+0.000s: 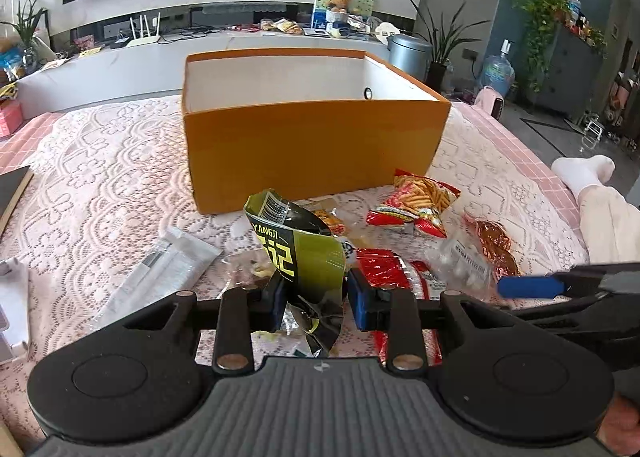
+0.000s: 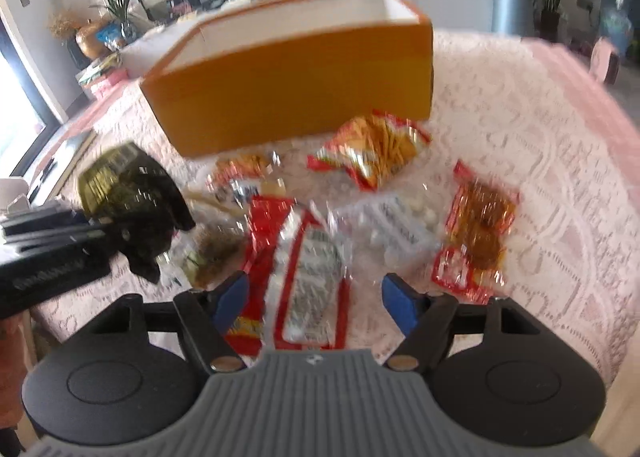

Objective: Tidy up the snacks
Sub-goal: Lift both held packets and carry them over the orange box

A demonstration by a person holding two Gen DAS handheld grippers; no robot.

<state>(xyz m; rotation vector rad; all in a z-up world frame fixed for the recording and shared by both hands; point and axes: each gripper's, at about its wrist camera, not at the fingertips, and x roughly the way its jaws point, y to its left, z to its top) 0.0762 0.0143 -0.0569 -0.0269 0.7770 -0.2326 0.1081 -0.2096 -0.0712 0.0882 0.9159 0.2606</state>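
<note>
My left gripper (image 1: pixel 314 297) is shut on a green and black snack packet (image 1: pixel 298 247), held a little above the lace tablecloth; it also shows in the right wrist view (image 2: pixel 128 193). My right gripper (image 2: pixel 314 299) is open over a red and white packet (image 2: pixel 304 269). Ahead stands an open orange box (image 1: pixel 308 141), which looks empty inside. Loose on the cloth lie a red chips bag (image 1: pixel 416 201), a clear packet of white pieces (image 1: pixel 466 261) and an amber packet (image 1: pixel 498 245). The right gripper's blue fingertip (image 1: pixel 528 286) enters the left wrist view from the right.
A white packet (image 1: pixel 168 269) lies left of the snacks. A dark book (image 1: pixel 12 189) sits at the table's left edge. A person's leg in a white sock (image 1: pixel 584 173) is at the right. A TV bench (image 1: pixel 200 53) stands behind the box.
</note>
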